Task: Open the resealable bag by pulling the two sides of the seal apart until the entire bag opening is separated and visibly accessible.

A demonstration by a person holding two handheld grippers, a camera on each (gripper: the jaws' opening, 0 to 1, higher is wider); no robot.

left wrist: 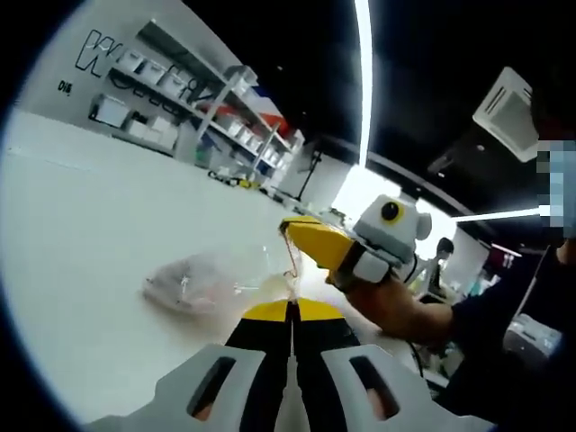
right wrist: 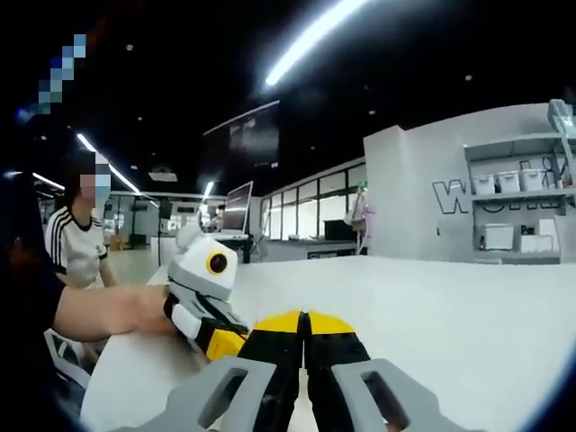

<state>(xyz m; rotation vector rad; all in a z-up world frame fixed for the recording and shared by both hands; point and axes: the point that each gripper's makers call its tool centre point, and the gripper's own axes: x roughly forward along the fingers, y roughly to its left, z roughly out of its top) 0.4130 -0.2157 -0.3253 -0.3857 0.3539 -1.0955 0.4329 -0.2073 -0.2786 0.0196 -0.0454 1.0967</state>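
Left gripper and right gripper jaws both look clenched on the bag seal above the counter; pull apart slowly and evenly

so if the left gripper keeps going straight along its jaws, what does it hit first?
Likely the clear bag on the white table, just ahead of the left gripper; depth is hard to judge.

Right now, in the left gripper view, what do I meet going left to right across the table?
Clear resealable bag lying on the white table → left gripper, jaws together → right gripper with yellow jaws at the bag's edge → the hand holding it.
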